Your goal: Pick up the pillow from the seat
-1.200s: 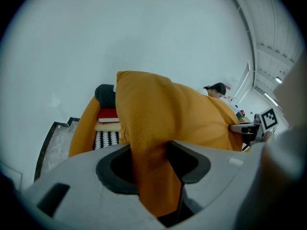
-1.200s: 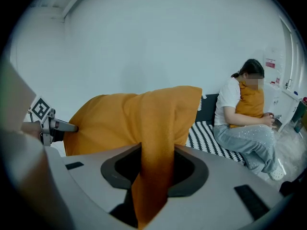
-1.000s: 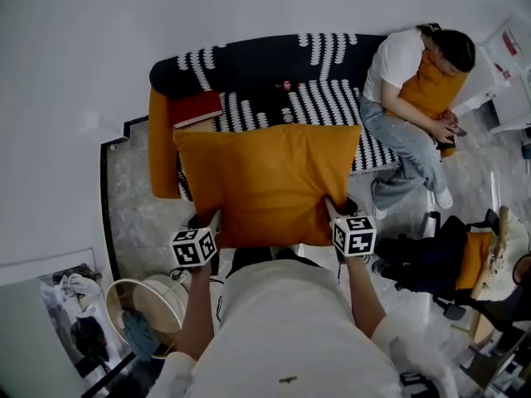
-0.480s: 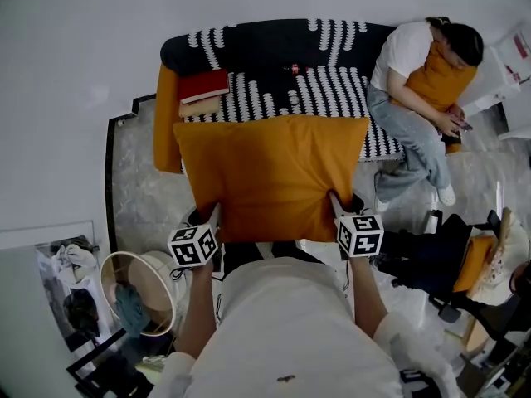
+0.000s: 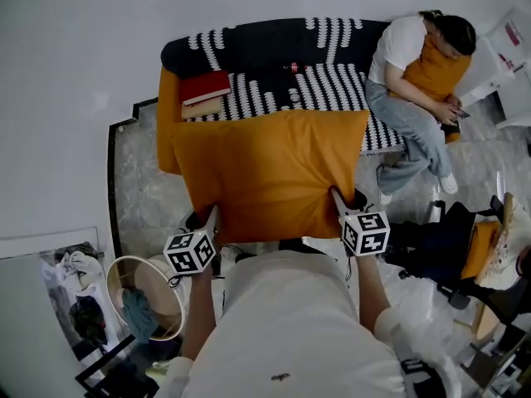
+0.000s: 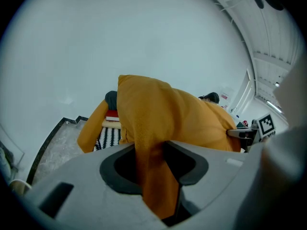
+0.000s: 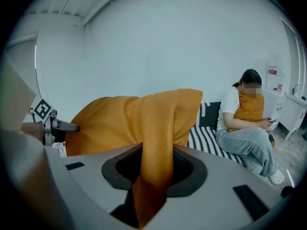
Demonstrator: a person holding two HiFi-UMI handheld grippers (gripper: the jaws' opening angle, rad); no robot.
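Observation:
A large orange pillow (image 5: 270,172) hangs clear of the striped sofa seat (image 5: 323,85), held between both grippers by its near corners. My left gripper (image 5: 213,215) is shut on the lower left corner. Its jaws have just been closing, with the orange fabric (image 6: 158,123) pinched between them. My right gripper (image 5: 336,196) is shut on the lower right corner. In the right gripper view the cloth (image 7: 158,123) bunches through the right gripper (image 7: 151,176). In the left gripper view it runs down into the left gripper (image 6: 156,176).
A black-and-white sofa (image 5: 265,44) stands against the wall, with a red book (image 5: 205,85) on its left end and an orange side cushion (image 5: 168,123). A person (image 5: 411,81) sits at its right end hugging another orange pillow (image 5: 438,73). Also near: a round basket (image 5: 145,297) and dark bags (image 5: 431,251).
Both grippers have drawn back towards me and risen with the pillow. More of the striped seat and the red book now show behind it.

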